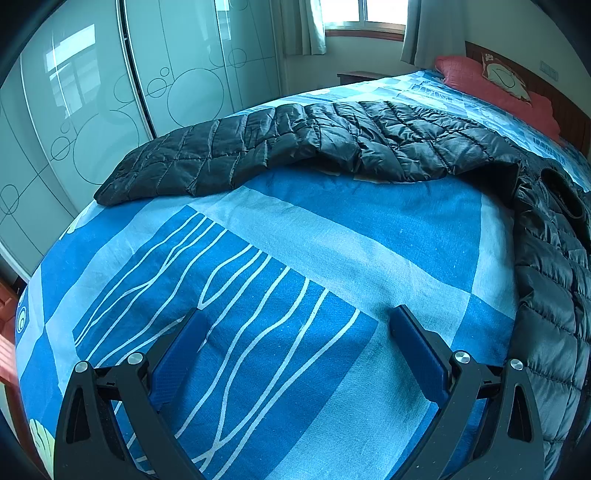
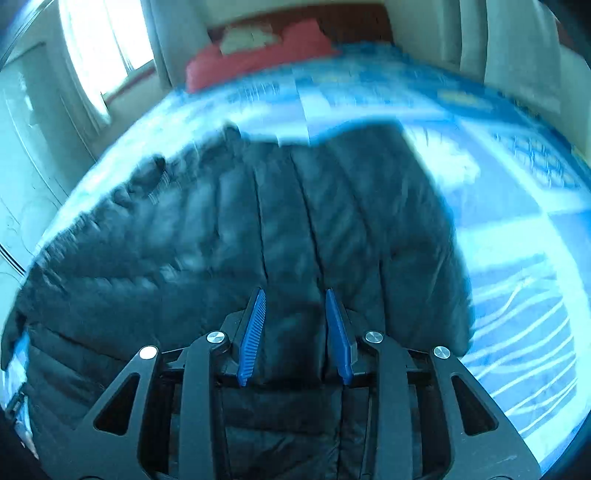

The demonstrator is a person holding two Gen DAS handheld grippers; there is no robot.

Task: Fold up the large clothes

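A black quilted puffer jacket (image 1: 332, 144) lies on a bed with a blue patterned sheet (image 1: 295, 240). One sleeve stretches left across the bed in the left wrist view, and the body runs down the right edge. My left gripper (image 1: 297, 317) is wide open and empty over bare sheet, short of the sleeve. In the blurred right wrist view the jacket body (image 2: 280, 221) fills the middle. My right gripper (image 2: 294, 295) hovers just above it with its blue pads (image 2: 255, 332) partly open, holding nothing.
Red pillows (image 1: 495, 88) and a wooden headboard (image 1: 569, 103) lie at the far end of the bed. Frosted sliding wardrobe doors (image 1: 110, 92) stand along the left. A curtained window (image 1: 362, 14) is behind. The bed's left edge (image 1: 33, 280) drops to the floor.
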